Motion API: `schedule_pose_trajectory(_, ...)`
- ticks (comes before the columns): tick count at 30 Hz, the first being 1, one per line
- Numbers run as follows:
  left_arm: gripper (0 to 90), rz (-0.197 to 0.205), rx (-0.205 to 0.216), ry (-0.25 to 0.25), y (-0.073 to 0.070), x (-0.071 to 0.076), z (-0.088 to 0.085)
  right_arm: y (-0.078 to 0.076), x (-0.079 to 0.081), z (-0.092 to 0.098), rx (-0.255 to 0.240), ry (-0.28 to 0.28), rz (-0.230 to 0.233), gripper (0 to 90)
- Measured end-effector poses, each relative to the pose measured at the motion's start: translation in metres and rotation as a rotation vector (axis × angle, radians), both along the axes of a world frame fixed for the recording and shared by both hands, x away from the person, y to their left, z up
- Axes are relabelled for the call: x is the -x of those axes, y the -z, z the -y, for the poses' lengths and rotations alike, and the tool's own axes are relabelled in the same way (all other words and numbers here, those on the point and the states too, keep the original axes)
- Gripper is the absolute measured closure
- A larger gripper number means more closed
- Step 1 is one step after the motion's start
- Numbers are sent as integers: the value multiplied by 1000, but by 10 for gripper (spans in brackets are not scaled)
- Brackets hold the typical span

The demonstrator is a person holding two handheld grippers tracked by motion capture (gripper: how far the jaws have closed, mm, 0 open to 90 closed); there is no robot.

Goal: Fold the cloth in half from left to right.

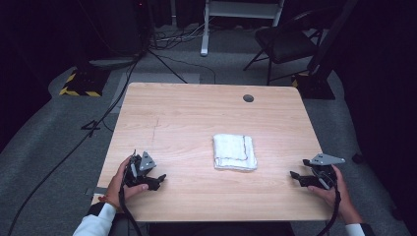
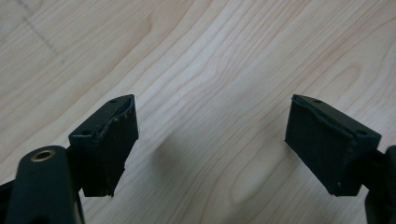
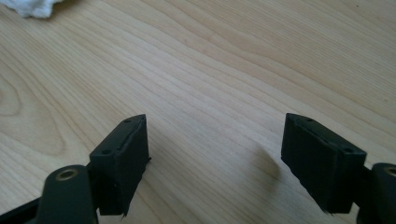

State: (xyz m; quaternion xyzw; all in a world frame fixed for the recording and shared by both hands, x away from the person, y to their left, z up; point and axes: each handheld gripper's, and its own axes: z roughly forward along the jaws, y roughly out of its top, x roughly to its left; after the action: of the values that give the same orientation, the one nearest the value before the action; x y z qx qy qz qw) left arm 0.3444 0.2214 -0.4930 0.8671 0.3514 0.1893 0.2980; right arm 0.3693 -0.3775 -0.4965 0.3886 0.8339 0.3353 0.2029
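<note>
Two hands rest on the near edge of a pale wooden table (image 1: 196, 113), each holding a black two-jaw gripper. At far left, the left gripper (image 1: 158, 180) sits low over the wood near the table's left edge, its jaws spread wide with bare tabletop between them, as the left gripper view confirms (image 2: 212, 140). Between the two tools, slightly right of centre, lies a folded white towel (image 1: 234, 152), flat on the table and well apart from both; a thin dark line, possibly a stitched stripe, runs near its edges. At right, the right gripper (image 1: 295, 176) points inward toward the towel, jaws likewise wide apart and empty (image 3: 215, 158), a corner of white cloth (image 3: 32, 7) showing beyond them.
</note>
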Motion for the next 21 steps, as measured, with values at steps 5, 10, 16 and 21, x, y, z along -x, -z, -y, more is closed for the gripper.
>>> schedule_pose_trajectory(5,169,-9,21,-21,3,1,-13,3,-2,12,-35,20,-3,219)
schedule_pose_trajectory(10,167,-51,129,-38,11,2,-33,6,-3,24,-66,65,-3,217)
schedule_pose_trajectory(16,166,-49,129,-48,11,4,-36,7,-4,25,-81,69,-16,211)
schedule_pose_trajectory(21,165,-49,129,-48,11,4,-36,7,-4,24,-80,75,-16,211)
